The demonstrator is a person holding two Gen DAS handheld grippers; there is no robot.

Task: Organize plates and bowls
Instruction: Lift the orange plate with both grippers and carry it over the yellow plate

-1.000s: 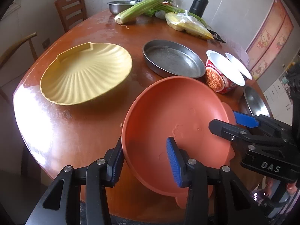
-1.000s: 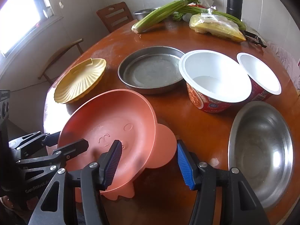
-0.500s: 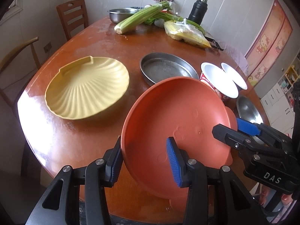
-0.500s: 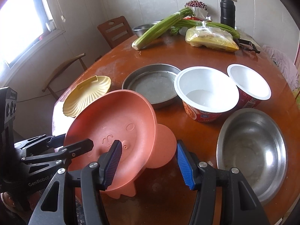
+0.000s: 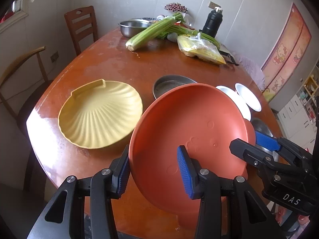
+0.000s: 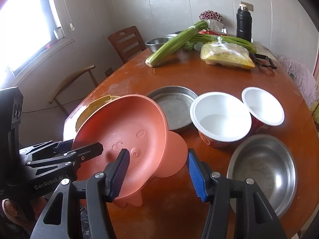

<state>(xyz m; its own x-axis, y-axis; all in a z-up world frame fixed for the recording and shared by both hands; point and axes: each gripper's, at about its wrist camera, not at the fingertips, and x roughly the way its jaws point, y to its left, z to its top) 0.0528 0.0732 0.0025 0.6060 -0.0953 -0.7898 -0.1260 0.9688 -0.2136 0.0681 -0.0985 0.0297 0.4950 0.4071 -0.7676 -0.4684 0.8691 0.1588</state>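
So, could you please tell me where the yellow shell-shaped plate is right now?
In the left wrist view the yellow shell-shaped plate lies flat on the table, left of the raised orange plate.

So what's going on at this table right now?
A person is tidying dishes with a handheld gripper in each hand. The left gripper and right gripper both clamp the orange pig-face plate, holding it tilted above the table. The yellow shell plate, metal pan, two white cups and steel bowl sit untouched.

Tilted orange plate point(image 5: 191, 123) above table point(image 5: 111, 63)
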